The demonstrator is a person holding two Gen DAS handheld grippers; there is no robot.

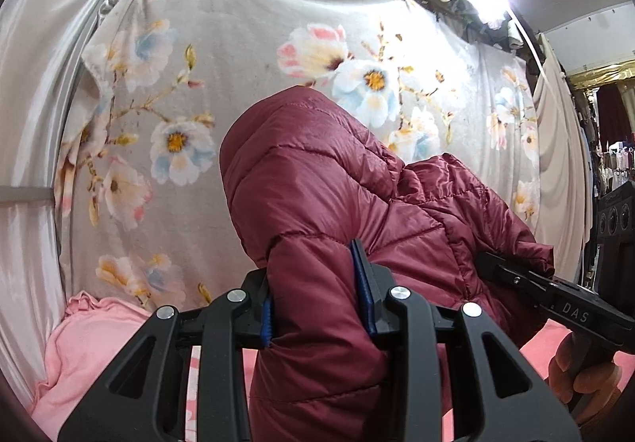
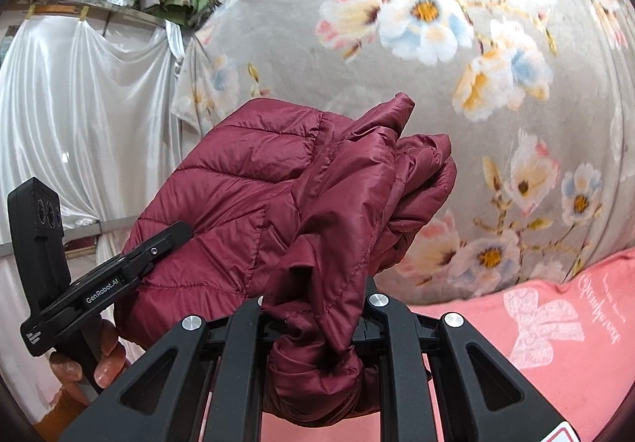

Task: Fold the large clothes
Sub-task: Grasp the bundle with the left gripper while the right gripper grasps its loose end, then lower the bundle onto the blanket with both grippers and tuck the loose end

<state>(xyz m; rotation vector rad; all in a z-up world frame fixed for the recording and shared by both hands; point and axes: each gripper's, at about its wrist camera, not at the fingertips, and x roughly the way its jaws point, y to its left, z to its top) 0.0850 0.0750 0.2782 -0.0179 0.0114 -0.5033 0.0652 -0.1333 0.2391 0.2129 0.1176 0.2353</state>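
Now keep both grips firm and level as you bring the maroon puffer jacket (image 1: 317, 203) down onto the pink sheet (image 2: 535, 323). Your left gripper (image 1: 317, 303) is clamped on a thick quilted fold; your right gripper (image 2: 317, 307) pinches bunched fabric. Held aloft before the floral blanket (image 1: 238, 64), it looks glossy, bulky, slippery.

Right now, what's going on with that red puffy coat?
Left gripper shut on maroon jacket. Right gripper shut on it too. Jacket lifted over pink bedding. Nothing blocking.
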